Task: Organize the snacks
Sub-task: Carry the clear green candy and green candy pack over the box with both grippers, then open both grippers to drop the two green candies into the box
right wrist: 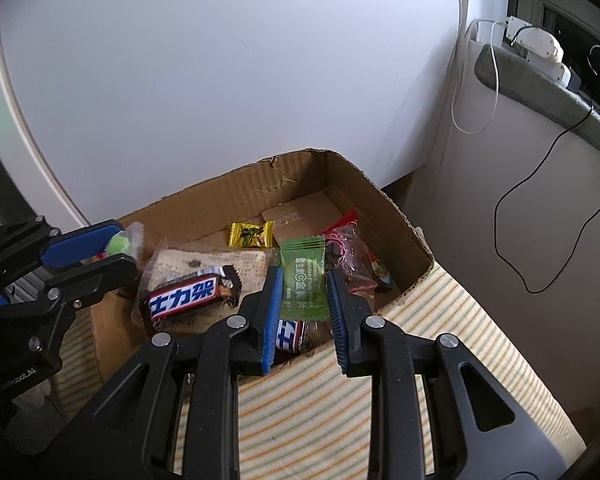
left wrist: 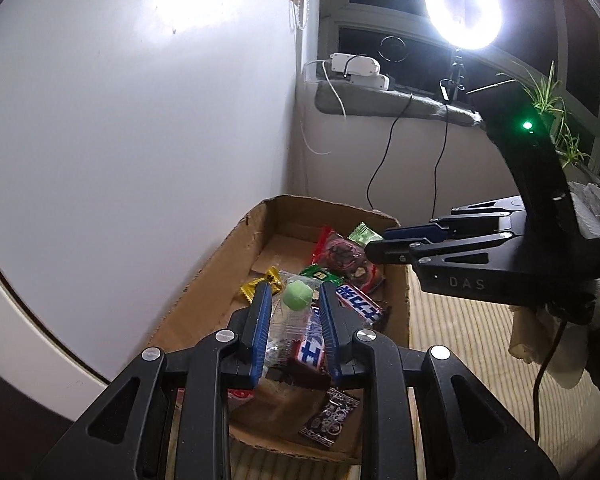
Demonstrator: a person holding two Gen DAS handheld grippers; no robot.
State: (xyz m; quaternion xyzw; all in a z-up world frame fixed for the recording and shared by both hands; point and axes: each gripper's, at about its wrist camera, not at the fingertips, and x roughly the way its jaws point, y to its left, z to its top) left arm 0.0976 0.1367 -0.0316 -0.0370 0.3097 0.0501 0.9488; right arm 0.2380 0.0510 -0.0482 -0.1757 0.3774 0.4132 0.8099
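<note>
A shallow cardboard box (left wrist: 220, 264) (right wrist: 240, 196) holds several wrapped snacks: Snickers bars (left wrist: 358, 300) (right wrist: 188, 294), a yellow candy (left wrist: 262, 282) (right wrist: 251, 235) and a red packet (left wrist: 340, 252) (right wrist: 348, 248). My left gripper (left wrist: 295, 296) (right wrist: 126, 246) hovers over the box, shut on a clear-wrapped green ball candy (left wrist: 298, 298) (right wrist: 116, 244). Over the box's other end, my right gripper (right wrist: 303, 280) (left wrist: 378, 242) is shut on a flat green packet (right wrist: 303, 276) (left wrist: 365, 233).
The box lies on a striped mat (left wrist: 460, 340) (right wrist: 320, 400) against a white panel (left wrist: 140, 120). A sill with power strips (left wrist: 356, 66) and hanging cables is behind. A bright ring light (left wrist: 462, 8) and a plant (left wrist: 556, 120) stand at the right.
</note>
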